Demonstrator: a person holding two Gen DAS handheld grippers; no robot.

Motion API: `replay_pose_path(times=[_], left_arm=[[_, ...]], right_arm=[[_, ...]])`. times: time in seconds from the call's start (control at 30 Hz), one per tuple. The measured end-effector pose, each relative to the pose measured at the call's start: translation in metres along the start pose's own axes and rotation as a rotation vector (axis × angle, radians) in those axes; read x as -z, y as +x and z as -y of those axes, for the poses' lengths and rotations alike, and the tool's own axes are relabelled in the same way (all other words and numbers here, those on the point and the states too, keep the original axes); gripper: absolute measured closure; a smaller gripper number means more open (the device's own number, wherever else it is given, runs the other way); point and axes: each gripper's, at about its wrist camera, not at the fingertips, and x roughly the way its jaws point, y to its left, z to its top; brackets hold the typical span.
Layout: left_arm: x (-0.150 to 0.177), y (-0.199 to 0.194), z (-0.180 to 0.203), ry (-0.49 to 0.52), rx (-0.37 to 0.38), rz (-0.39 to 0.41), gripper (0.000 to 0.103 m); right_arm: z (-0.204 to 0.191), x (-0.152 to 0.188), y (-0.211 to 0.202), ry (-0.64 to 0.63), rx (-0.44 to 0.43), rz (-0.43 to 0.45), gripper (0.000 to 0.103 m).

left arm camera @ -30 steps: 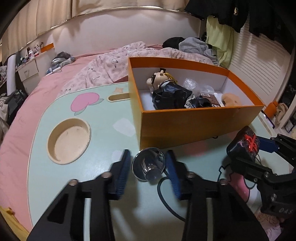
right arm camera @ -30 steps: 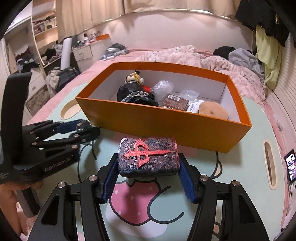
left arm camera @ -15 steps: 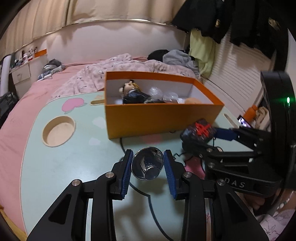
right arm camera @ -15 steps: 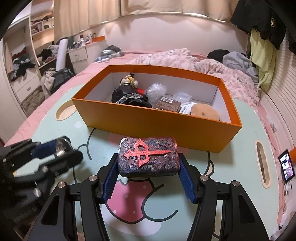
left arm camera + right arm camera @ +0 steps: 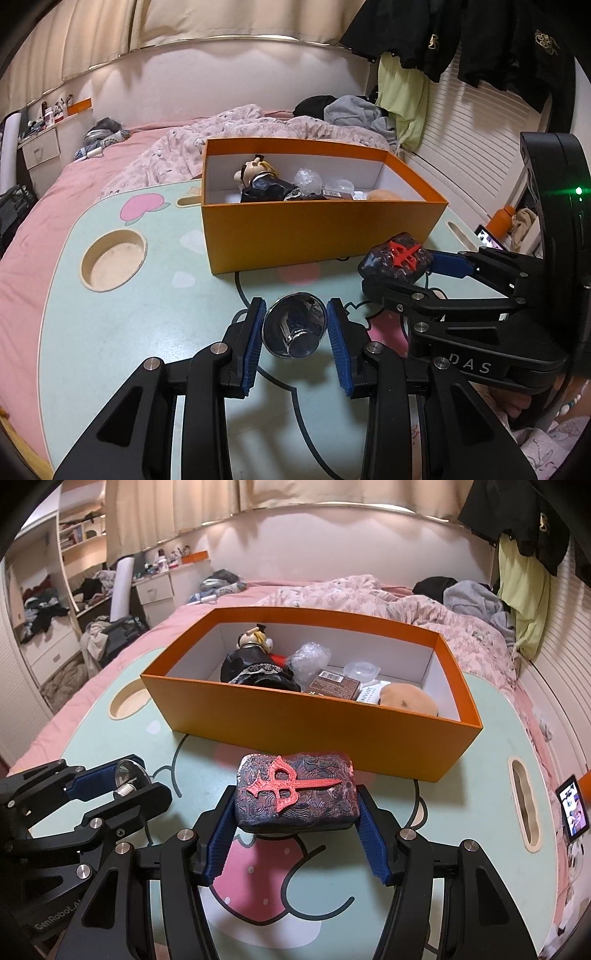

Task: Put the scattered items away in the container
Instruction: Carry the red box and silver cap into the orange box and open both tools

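1. Left gripper [image 5: 295, 328]: one shiny metal cup [image 5: 294, 329], clamped between the two blue pads, jaws narrow. Mouth faces the camera and it is held clear above the table [image 5: 110, 332].
2. Right gripper [image 5: 295, 814]: one dark patterned case [image 5: 295, 794] with a red dagger emblem on top, pinched at its two short ends, jaws about half spread. Its underside is hidden (contact with the table cannot be told).
3. Both held items sit just in front of the one orange box [image 5: 314, 731], outside it.
4. Table: one round recess [image 5: 112, 258] at left; two slots, one left of the box [image 5: 188, 200], one at right [image 5: 524, 805]. Printed cartoon partly covered by the grippers.
5. Box contents, counted: one doll in black dress [image 5: 255, 664], one bubble-wrap bundle [image 5: 310, 659], one brown carton [image 5: 334, 685], one clear lidded tub [image 5: 362, 672], one white packet [image 5: 371, 694] (mostly hidden), one tan round puff [image 5: 408, 701].
6. Beyond: one bed [image 5: 369, 594] with clothes heaped on it; one lit phone screen [image 5: 574, 806], cut by the frame edge.
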Motion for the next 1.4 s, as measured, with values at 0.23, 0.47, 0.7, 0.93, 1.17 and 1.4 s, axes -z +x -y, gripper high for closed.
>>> replay_pose_path(times=[0.23,0.47,0.7,0.93,1.17,1.4], left_arm=[[-0.001,0.001,0.003,0.006,-0.002,0.0,0.068],[-0.006,-0.004,0.003,0.011,-0.003,0.017,0.068],[-0.026,-0.013,0.004,0.033,-0.008,0.06,0.068],[-0.064,-0.025,0.007,0.083,-0.016,0.131,0.068],[-0.113,-0.021,0.001,0.091,-0.006,0.169,0.068],[-0.146,0.005,0.002,0.098,0.0,0.146,0.068]], right_arm=[[0.0,0.0,0.0,0.0,0.0,0.0,0.042],[0.001,0.0,-0.001,0.005,0.0,0.007,0.042],[0.005,-0.002,-0.006,0.024,0.005,0.025,0.042],[0.008,-0.01,-0.021,0.034,0.026,0.077,0.042],[0.006,-0.02,-0.029,0.018,0.051,0.118,0.042],[0.015,-0.05,-0.033,0.008,0.1,0.177,0.042]])
